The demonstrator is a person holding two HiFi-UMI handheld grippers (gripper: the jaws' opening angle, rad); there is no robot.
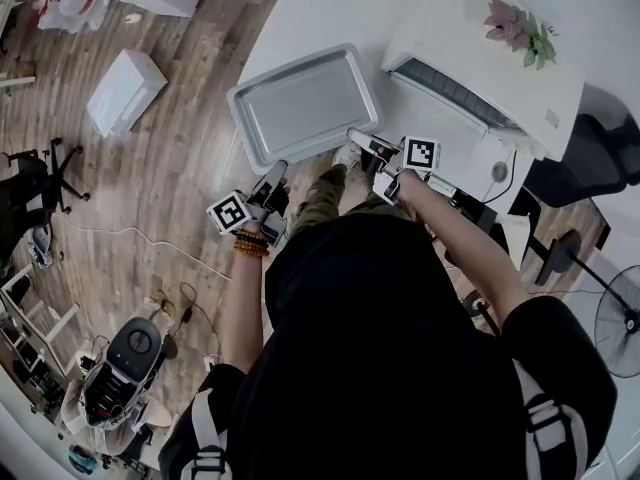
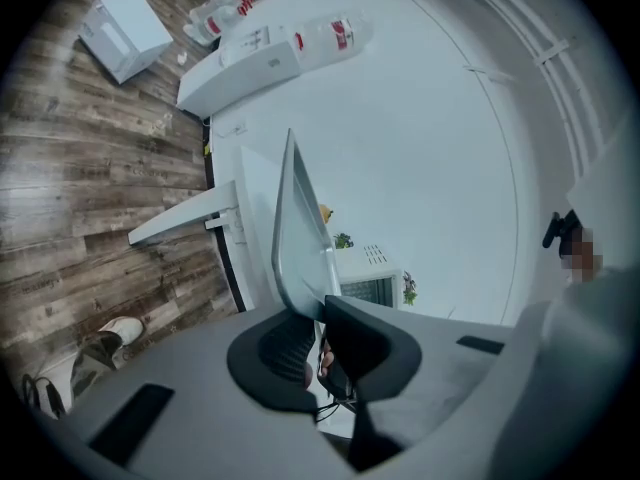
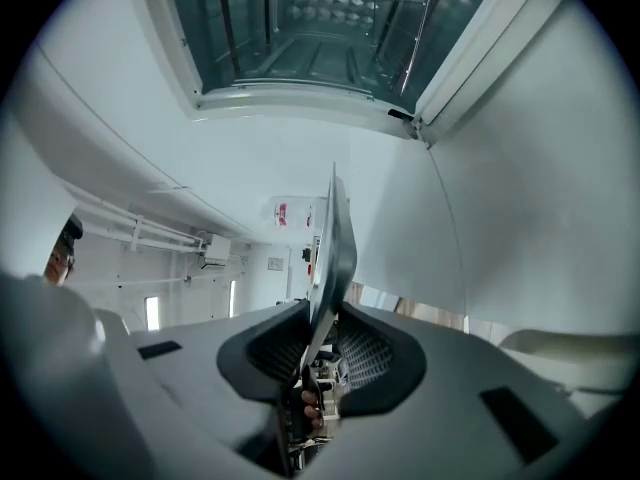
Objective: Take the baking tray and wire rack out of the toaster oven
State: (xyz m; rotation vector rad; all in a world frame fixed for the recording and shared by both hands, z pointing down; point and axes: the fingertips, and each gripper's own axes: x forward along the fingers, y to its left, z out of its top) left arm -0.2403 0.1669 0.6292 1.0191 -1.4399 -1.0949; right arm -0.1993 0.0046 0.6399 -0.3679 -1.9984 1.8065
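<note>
One baking tray (image 1: 305,108) sits outside the toaster oven (image 1: 480,78), held flat just to the left of the oven's open front and above the near part of the white bench (image 1: 320,18). It is pinched at two places on its near rim. The left tongs (image 1: 277,171) are nearly closed on the rim at the near left corner, and the right tongs (image 1: 358,138) are slightly wider apart, clamping the rim at the near right corner. The tray's right edge is near the oven, while on its far and left sides there is bare bench, and beyond the bench's left edge is wooden floor (image 1: 150,188).
</note>
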